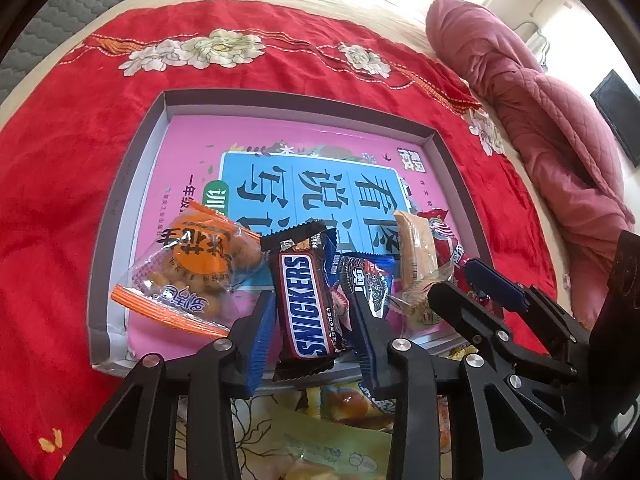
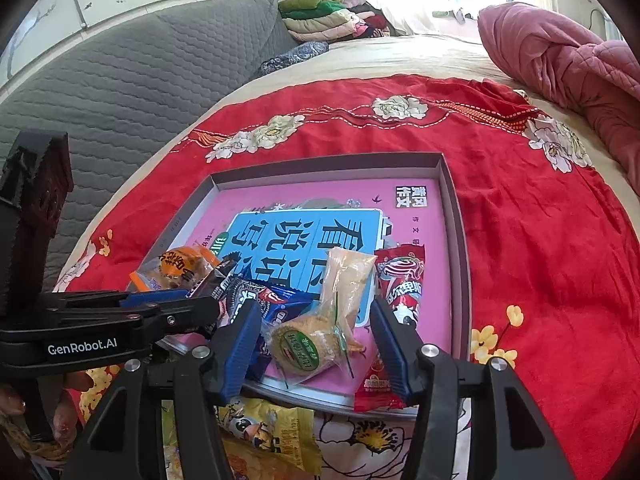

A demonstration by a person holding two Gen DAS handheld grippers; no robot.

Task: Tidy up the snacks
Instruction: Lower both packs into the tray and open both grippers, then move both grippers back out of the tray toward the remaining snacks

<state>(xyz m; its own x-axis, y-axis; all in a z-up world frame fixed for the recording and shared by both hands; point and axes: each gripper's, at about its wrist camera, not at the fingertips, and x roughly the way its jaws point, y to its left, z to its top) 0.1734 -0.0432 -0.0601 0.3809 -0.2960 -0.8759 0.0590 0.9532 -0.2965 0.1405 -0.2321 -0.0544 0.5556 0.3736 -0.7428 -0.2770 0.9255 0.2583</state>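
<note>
A grey shallow tray (image 1: 132, 184) (image 2: 456, 220) with a pink printed bottom lies on the bed. In the left wrist view a Snickers bar (image 1: 308, 308) leans over the tray's near rim between the pads of my left gripper (image 1: 316, 340), with a thin gap at the right pad. My right gripper (image 2: 316, 344) stands open around a clear packet holding a round beige cake (image 2: 308, 344), and neither pad touches it. Also in the tray are an orange peanut packet (image 1: 192, 268), a blue Oreo packet (image 2: 256, 300) and a red packet (image 2: 400, 280).
A red flowered blanket (image 2: 540, 260) covers the bed under the tray. Loose yellow snack packets (image 1: 332, 440) (image 2: 272, 428) lie just before the tray's near rim. A pink quilt (image 1: 540, 120) is bunched at the right, and a grey quilted backrest (image 2: 120, 80) stands at the left.
</note>
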